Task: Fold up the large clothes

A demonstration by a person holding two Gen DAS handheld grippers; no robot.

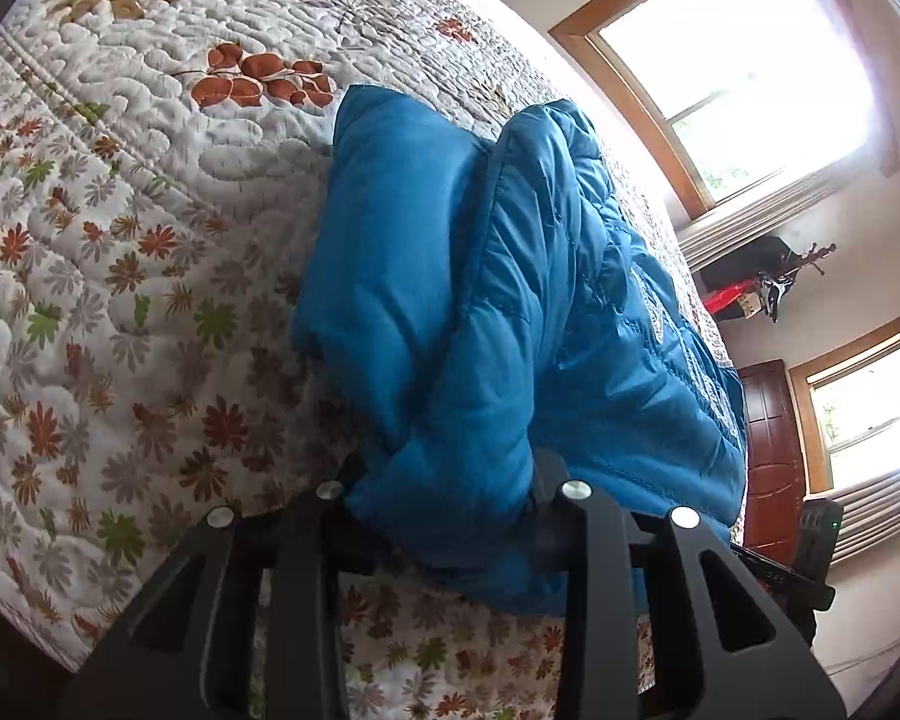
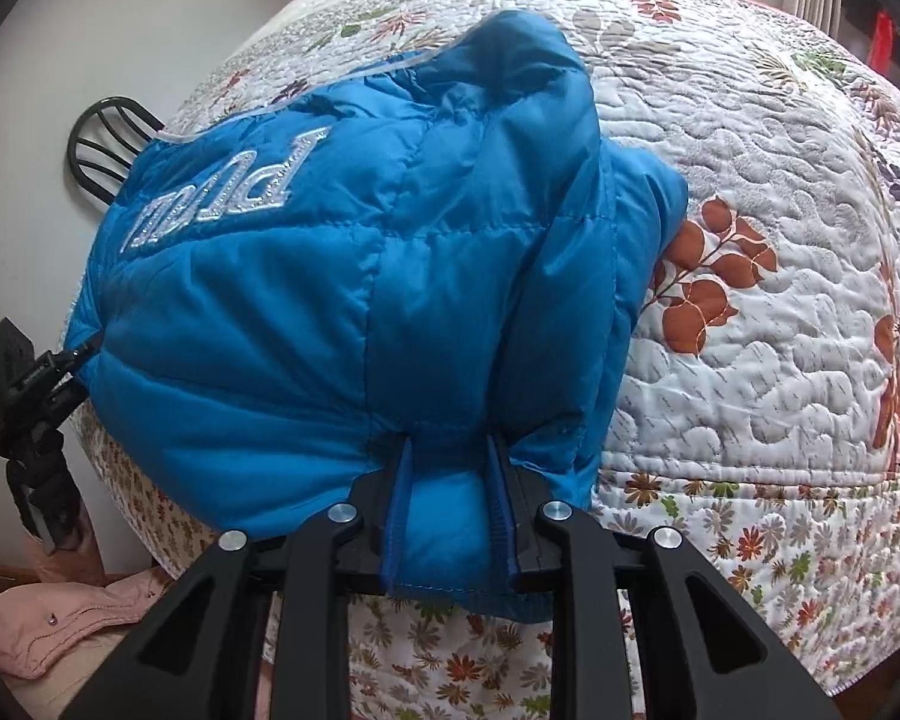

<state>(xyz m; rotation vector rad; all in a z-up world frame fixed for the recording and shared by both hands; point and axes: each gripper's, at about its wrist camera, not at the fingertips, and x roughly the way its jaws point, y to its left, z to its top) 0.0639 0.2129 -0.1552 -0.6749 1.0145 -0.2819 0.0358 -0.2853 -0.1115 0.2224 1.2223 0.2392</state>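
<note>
Blue puffer jacket (image 1: 450, 312) lies bunched on a bed under a floral quilt (image 1: 120, 240), near the bed's edge, silver lettering (image 2: 234, 192) on its upper face. Left gripper (image 1: 444, 498) is clamped on a padded fold of the jacket at 6 o'clock of its view, fabric bulging between the jaws. Right gripper (image 2: 456, 480) likewise pinches the jacket hem at 6 o'clock in its view, blue pads (image 2: 403, 510) pressed into the cloth. Windows (image 1: 744, 60) at 2 o'clock in the left view. Pink garment (image 2: 48, 618) on the floor at 8 o'clock in the right view.
</note>
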